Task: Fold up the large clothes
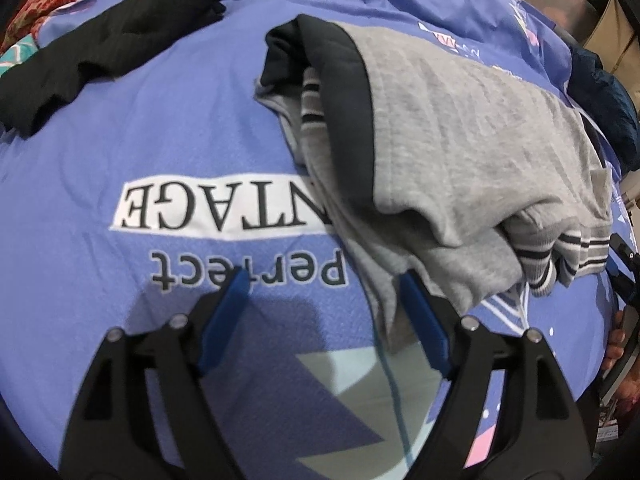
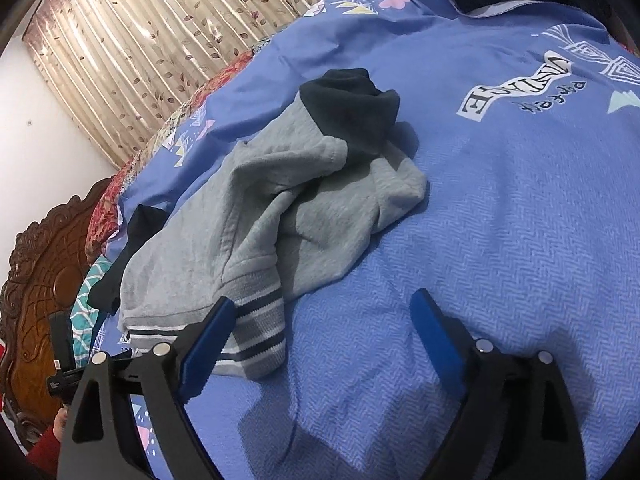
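Gray sweatshirt [image 2: 256, 208] bunched lengthwise on the blue bedsheet [image 2: 500, 240], dark hood away from 2 spread, empty grippers: left gripper [image 1: 324, 284], right gripper [image 2: 324, 312].

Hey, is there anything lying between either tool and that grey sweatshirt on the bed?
Nothing visible does. The left tool stands open over the blue bedsheet, with the grey sweatshirt right beside its finger. The right tool is open too, its finger by the striped cuff. The black garment lies off to the side.
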The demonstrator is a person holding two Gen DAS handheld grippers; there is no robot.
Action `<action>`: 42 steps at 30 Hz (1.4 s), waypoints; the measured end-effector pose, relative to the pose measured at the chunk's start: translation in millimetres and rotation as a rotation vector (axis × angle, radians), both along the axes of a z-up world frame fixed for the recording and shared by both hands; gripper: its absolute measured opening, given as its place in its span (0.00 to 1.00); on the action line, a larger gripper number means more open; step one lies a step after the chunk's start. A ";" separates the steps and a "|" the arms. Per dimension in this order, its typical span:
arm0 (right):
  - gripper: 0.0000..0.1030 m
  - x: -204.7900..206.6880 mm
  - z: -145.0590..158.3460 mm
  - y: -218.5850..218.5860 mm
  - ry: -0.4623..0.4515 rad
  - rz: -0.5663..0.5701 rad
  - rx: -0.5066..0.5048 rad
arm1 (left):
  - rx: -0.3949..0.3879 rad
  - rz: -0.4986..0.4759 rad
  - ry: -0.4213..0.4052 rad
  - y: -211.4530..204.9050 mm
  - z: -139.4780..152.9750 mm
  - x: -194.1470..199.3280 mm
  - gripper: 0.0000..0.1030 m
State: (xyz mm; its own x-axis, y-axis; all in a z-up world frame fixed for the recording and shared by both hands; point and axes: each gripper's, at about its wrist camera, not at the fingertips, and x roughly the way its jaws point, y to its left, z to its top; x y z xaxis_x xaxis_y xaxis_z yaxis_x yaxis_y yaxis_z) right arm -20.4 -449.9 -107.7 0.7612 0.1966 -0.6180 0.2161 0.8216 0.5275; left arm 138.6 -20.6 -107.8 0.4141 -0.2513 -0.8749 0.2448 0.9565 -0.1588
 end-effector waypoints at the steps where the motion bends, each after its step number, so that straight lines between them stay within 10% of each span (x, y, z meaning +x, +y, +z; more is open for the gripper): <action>1: 0.98 -0.2 0.0 0.4 0.000 0.000 -0.001 | 0.004 0.001 0.001 -0.3 -0.2 0.1 0.74; 30: 0.99 1.1 1.3 -2.3 -0.003 0.001 0.002 | 0.055 -0.027 0.074 -7.9 11.9 20.0 0.77; 36: 1.01 5.1 2.9 -6.5 -0.003 0.007 0.016 | -0.060 -0.037 0.031 2.4 40.2 34.7 0.78; 42: 1.02 8.6 2.7 -10.6 -0.006 0.014 0.029 | -0.188 -0.039 0.156 14.0 23.5 63.5 0.82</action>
